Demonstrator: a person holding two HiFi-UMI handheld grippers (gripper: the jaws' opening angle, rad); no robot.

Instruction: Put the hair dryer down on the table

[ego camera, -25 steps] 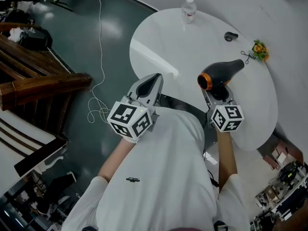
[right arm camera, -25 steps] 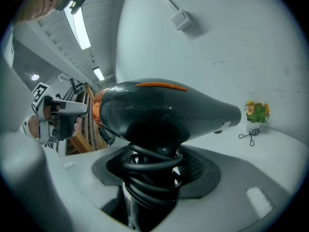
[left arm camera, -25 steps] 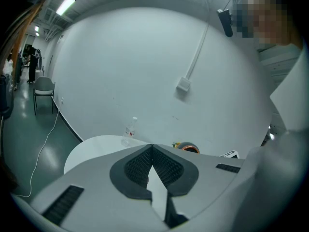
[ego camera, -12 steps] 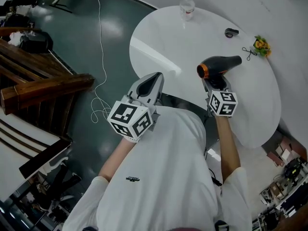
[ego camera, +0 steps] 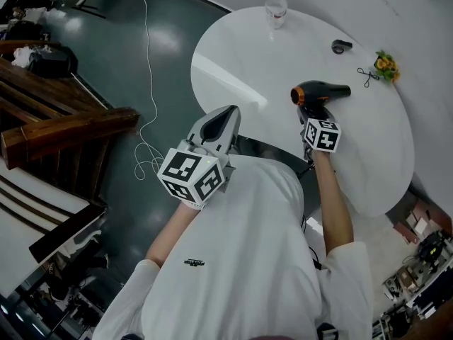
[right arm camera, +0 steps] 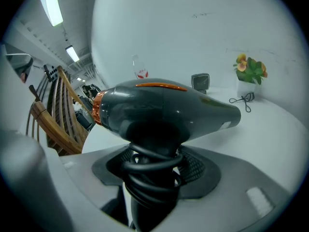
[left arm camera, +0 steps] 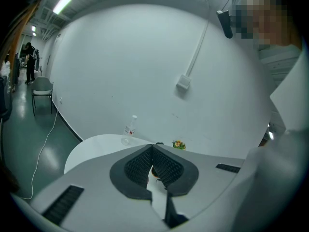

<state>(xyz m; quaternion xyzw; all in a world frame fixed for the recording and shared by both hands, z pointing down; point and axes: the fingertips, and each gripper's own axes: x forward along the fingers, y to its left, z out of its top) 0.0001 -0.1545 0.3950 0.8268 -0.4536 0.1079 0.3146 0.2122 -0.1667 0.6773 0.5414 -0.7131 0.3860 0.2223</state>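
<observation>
The hair dryer (ego camera: 320, 92) is gripped by its cord-wrapped handle in the right tongs (ego camera: 313, 113) over the right half of the white bench (ego camera: 241, 55), nozzle pointed right. The left tongs (ego camera: 225, 116) are closed and empty at the bench's near edge.

In the head view, the cube of the right gripper (ego camera: 313, 117) covers the handle of the hair dryer (ego camera: 320, 92), and we cannot tell whether the dryer touches the table (ego camera: 241, 48). The small dark thing (ego camera: 340, 46) near the far edge is too small to name. In the right gripper view, the dryer hides most of the bottle (right arm camera: 139, 64).
</observation>
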